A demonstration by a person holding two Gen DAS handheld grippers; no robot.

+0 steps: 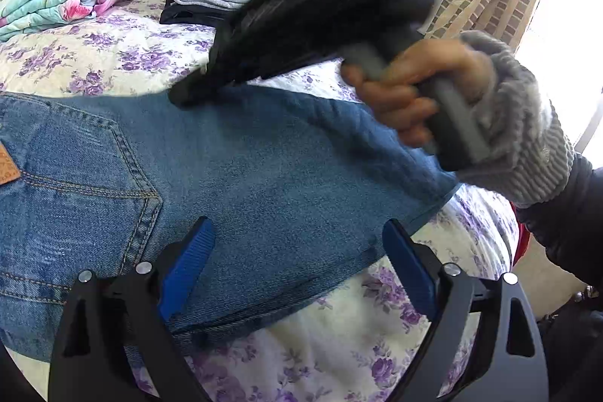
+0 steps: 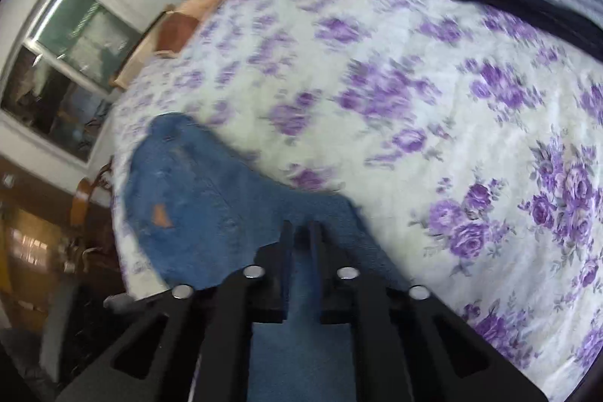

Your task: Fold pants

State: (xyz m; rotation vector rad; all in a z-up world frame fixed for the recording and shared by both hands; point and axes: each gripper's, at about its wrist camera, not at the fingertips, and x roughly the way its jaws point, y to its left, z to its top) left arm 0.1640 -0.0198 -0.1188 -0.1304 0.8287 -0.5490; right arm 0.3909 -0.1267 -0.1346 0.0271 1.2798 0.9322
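Right now I judge I'm mid-fold: my right gripper [image 2: 301,232] is clamped on the far edge of the jeans [image 1: 245,183] lying on the bed [image 1: 124,51], my left gripper [image 1: 297,251] spread wide above them, so next I carry that edge over.

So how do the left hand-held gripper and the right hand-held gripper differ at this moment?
The left hand-held gripper has its blue fingers spread wide open; the right hand-held gripper is shut. The left one holds nothing and hangs over the jeans; the right one pinches a fold of the denim between its fingers. The left view is sharp; the right view is blurred. Both point down at the same jeans on the floral bedspread.
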